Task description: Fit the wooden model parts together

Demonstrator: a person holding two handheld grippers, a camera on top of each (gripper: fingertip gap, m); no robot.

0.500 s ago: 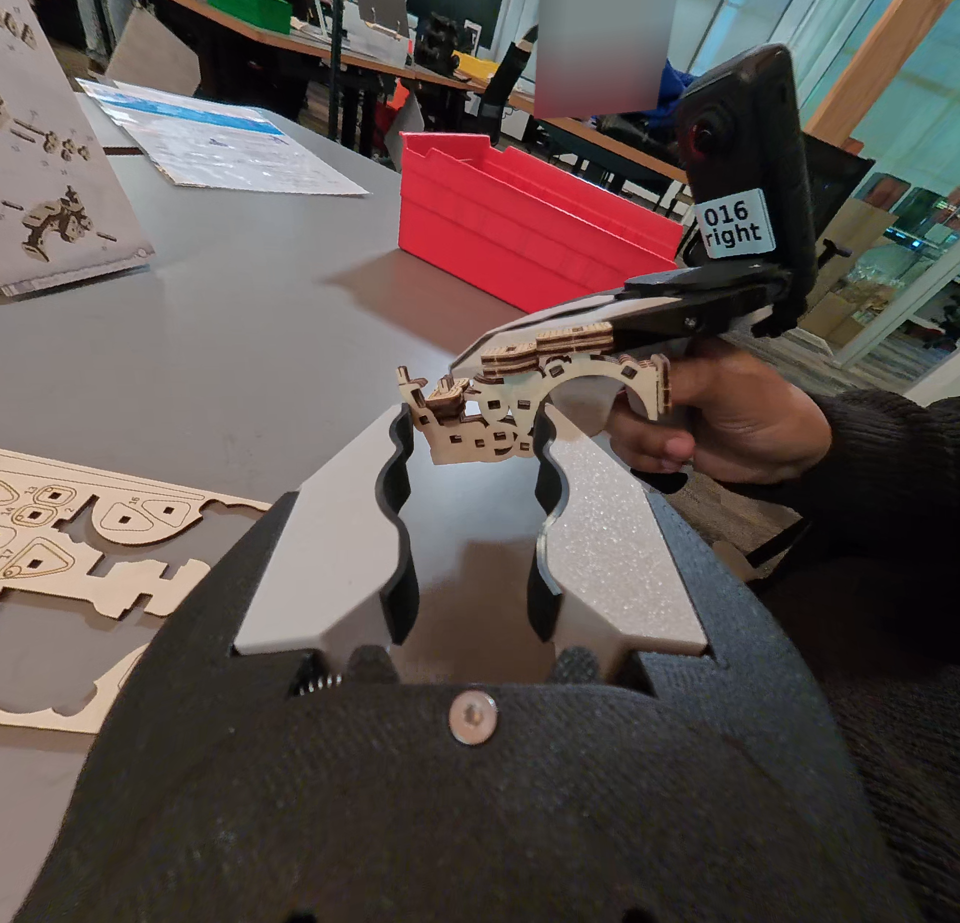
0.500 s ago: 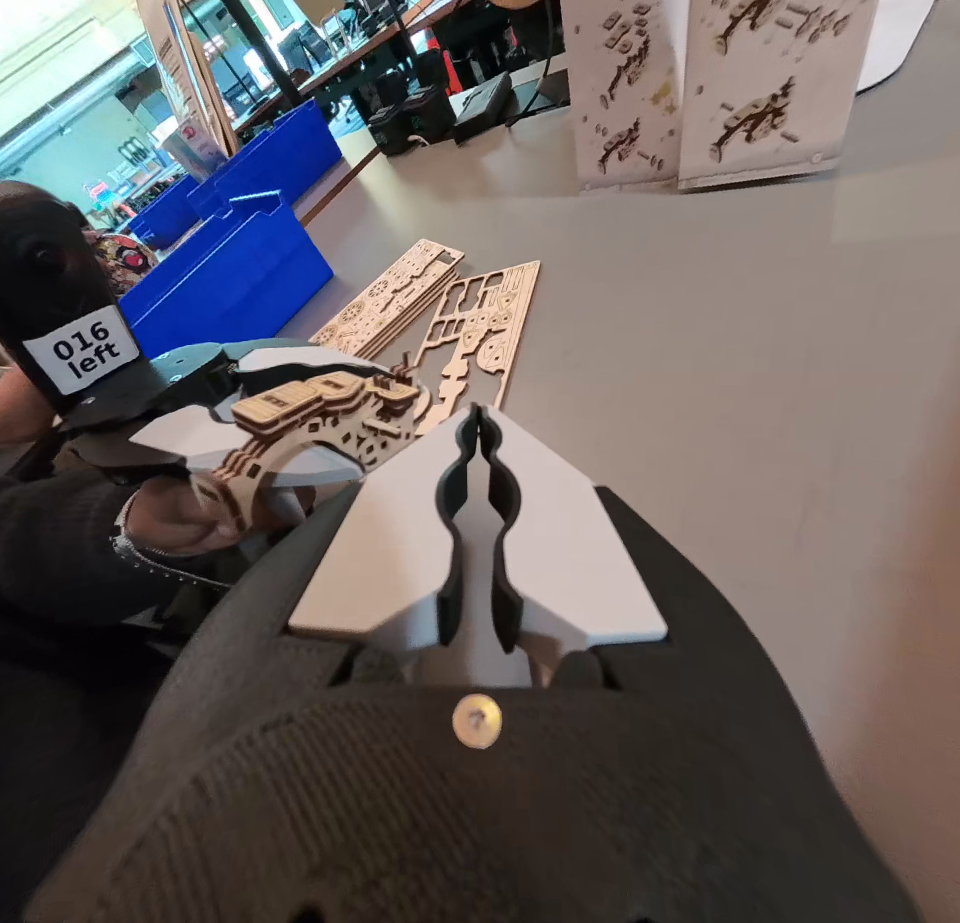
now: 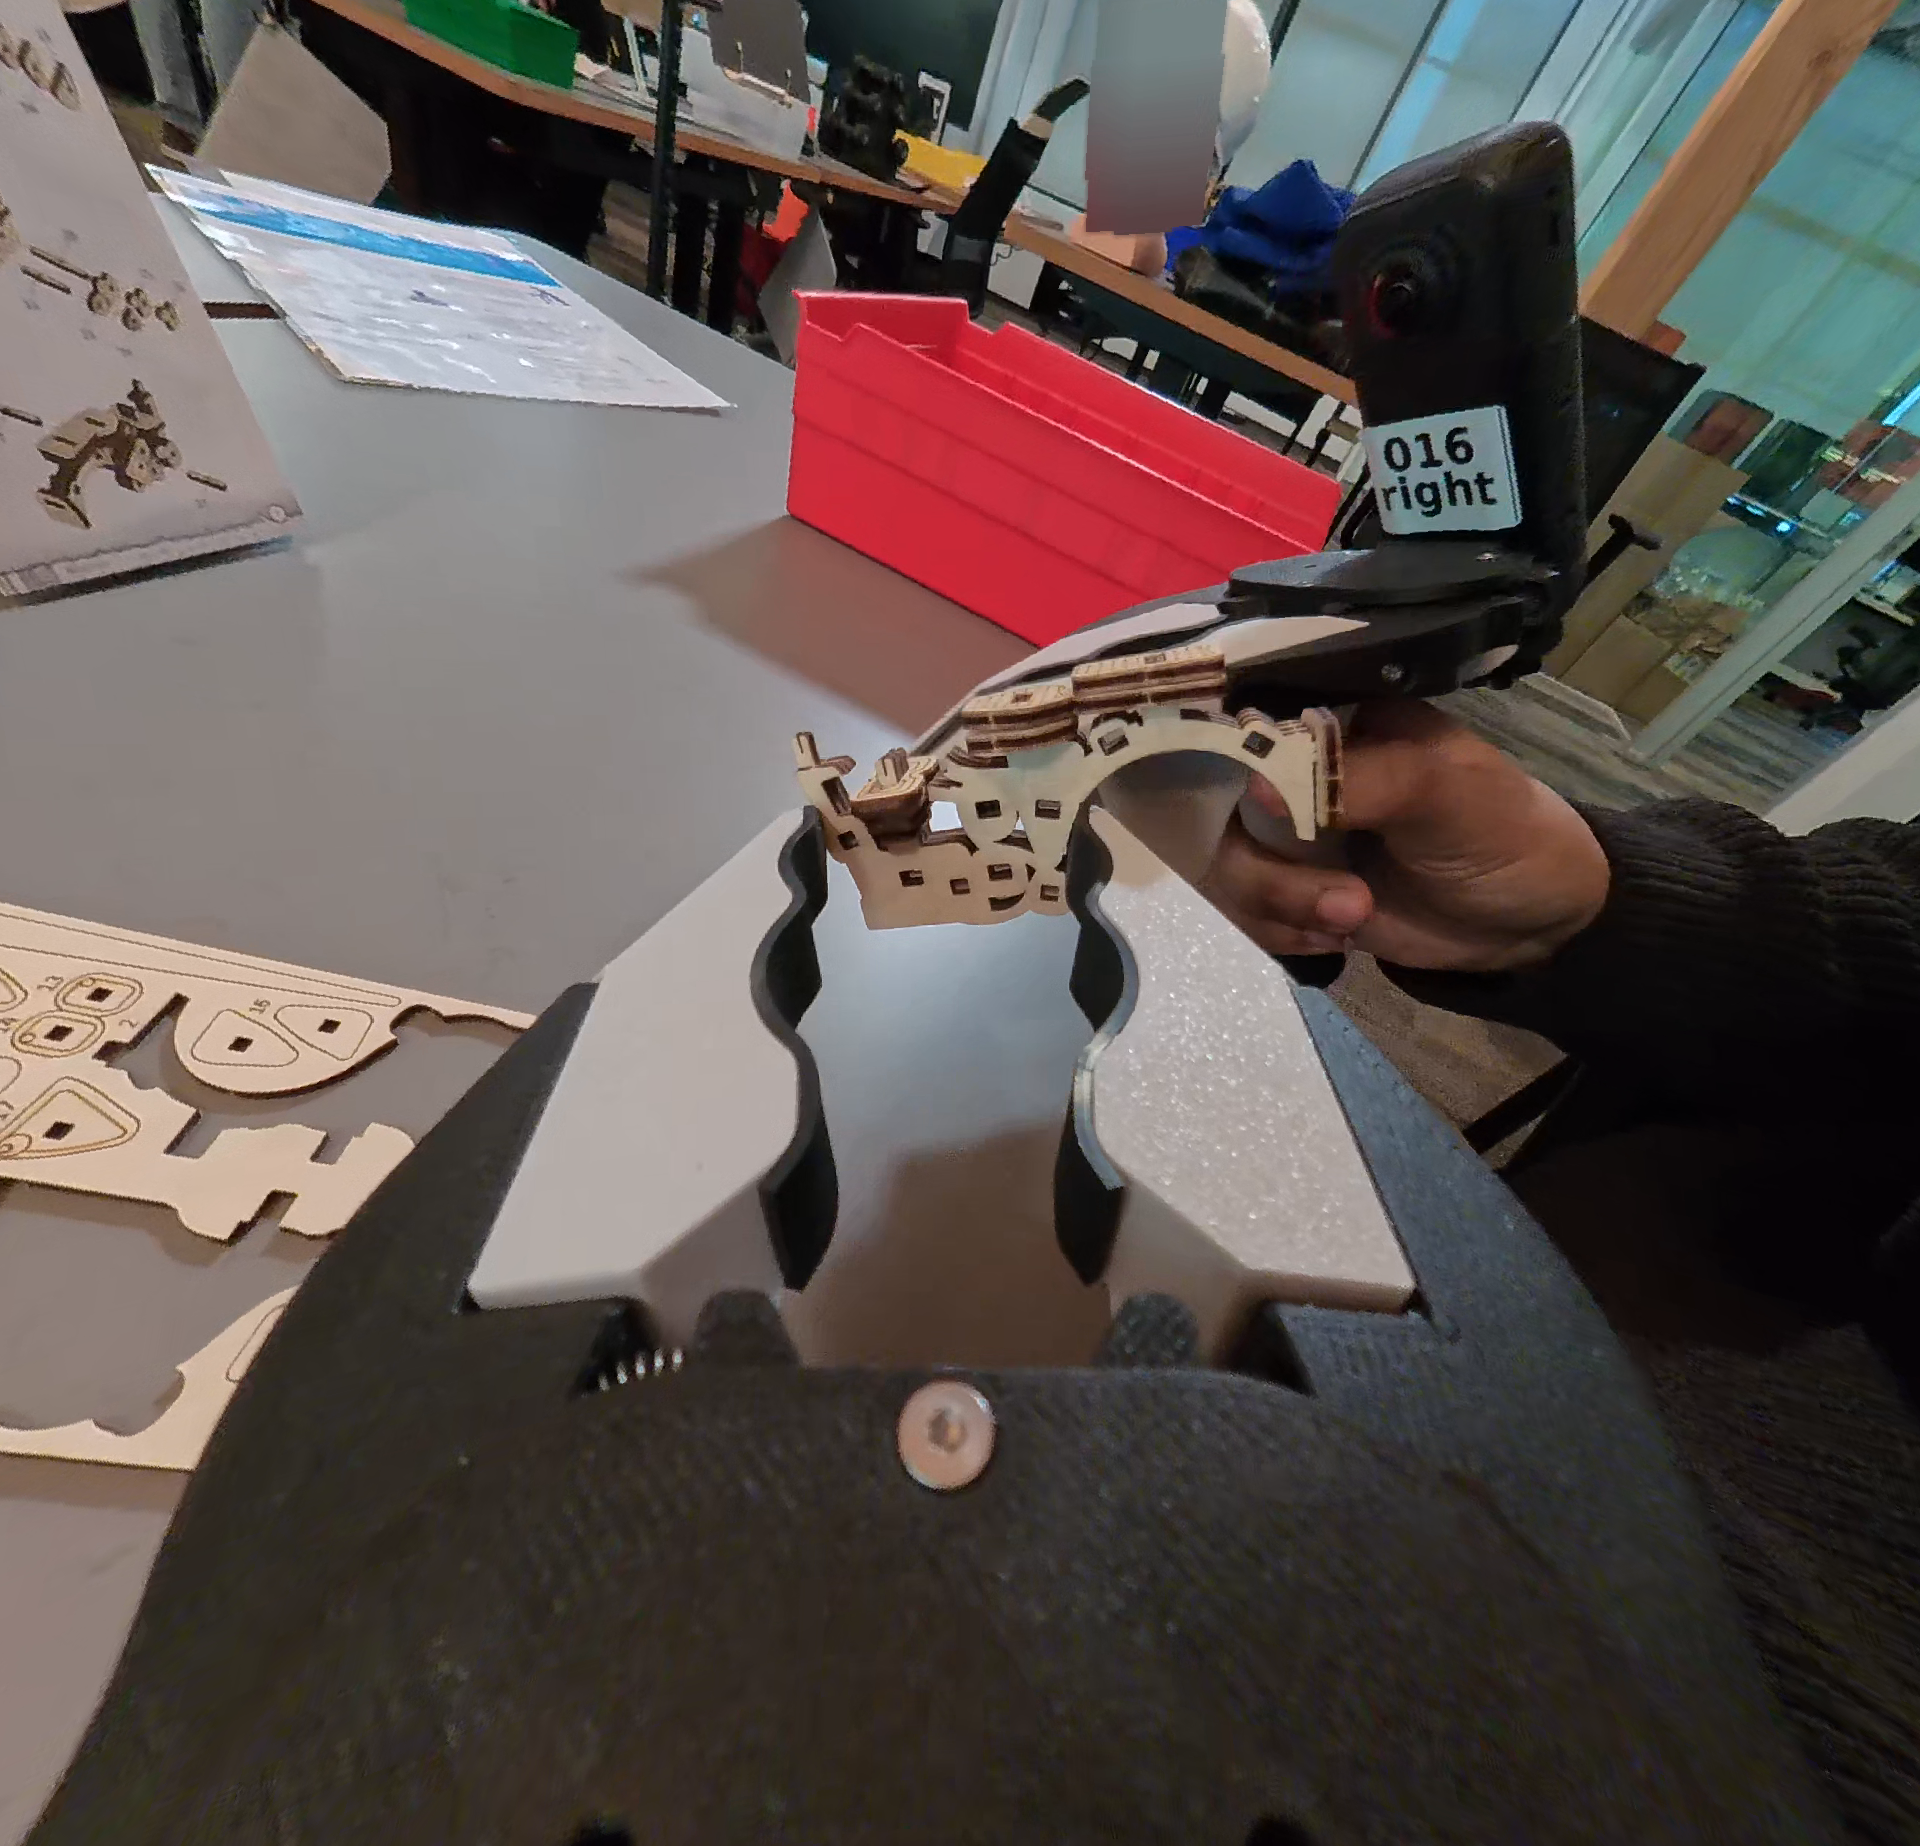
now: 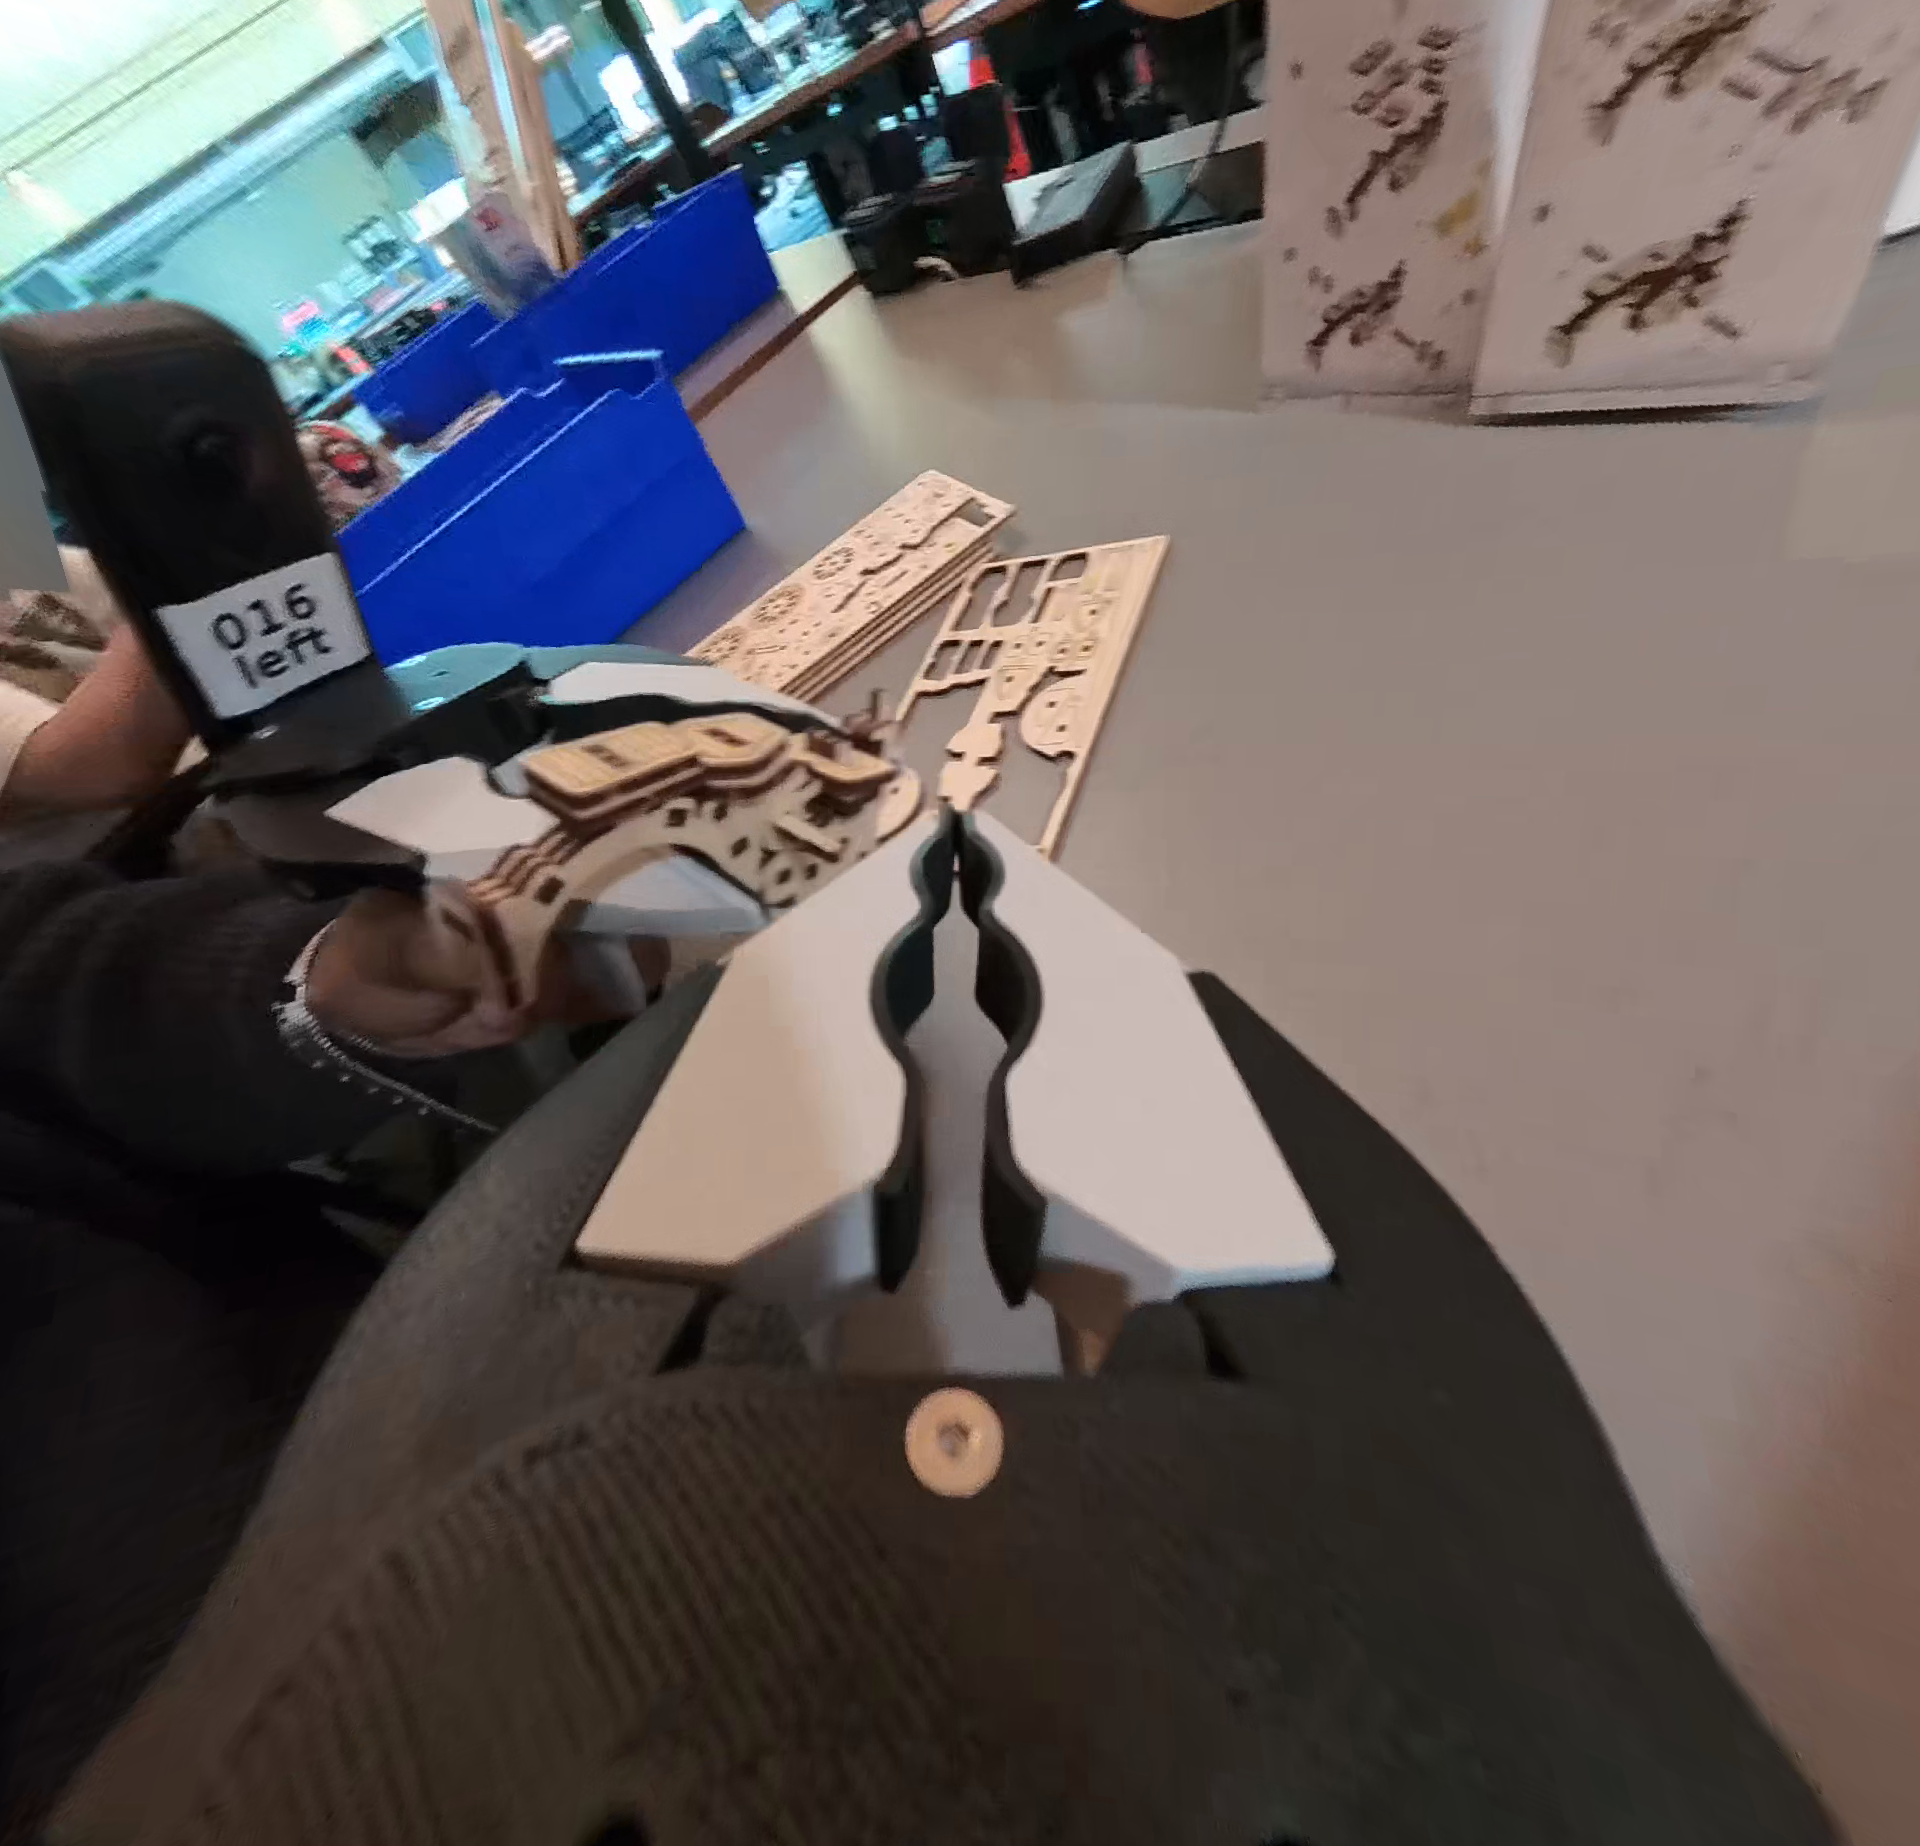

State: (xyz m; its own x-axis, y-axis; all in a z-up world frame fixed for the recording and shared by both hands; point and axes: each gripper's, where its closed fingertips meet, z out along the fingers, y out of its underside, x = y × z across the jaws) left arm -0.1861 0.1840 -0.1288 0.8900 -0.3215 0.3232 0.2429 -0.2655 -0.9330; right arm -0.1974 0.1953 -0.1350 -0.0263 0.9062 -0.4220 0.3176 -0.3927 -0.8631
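Your left gripper (image 3: 945, 861) clamps the arched wooden model assembly (image 3: 1049, 788) above the grey table (image 3: 468, 695), while your right gripper (image 4: 954, 832) is pinched closed, empty.

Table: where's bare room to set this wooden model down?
Free: the grey table right of the part sheets, up to the propped instruction pages; also the stretch before the red bin. Crowded: between the part sheets and blue bins.
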